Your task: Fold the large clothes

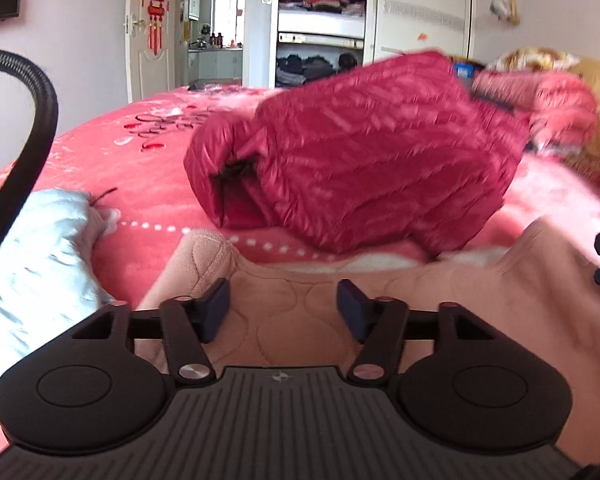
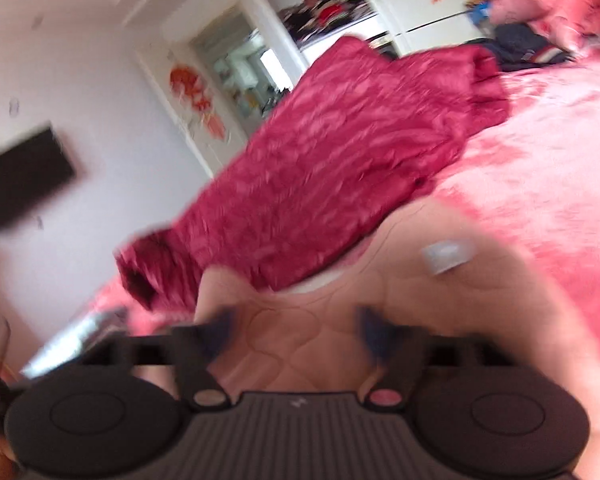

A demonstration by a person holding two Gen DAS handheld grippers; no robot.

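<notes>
While both tools hover over the pale pink quilted garment (image 1: 300, 300) spread at the near edge of the bed (image 1: 100, 152), the left gripper (image 1: 283, 309) stands released, its pads apart and gripping nothing. The right gripper (image 2: 296, 330), blurred, is likewise spread above the same cloth. A crimson puffer jacket (image 1: 360, 152) lies bunched just beyond, toward the bed's middle. A light blue garment (image 1: 36, 264) sits at the left edge, beside a black hose (image 1: 32, 120).
</notes>
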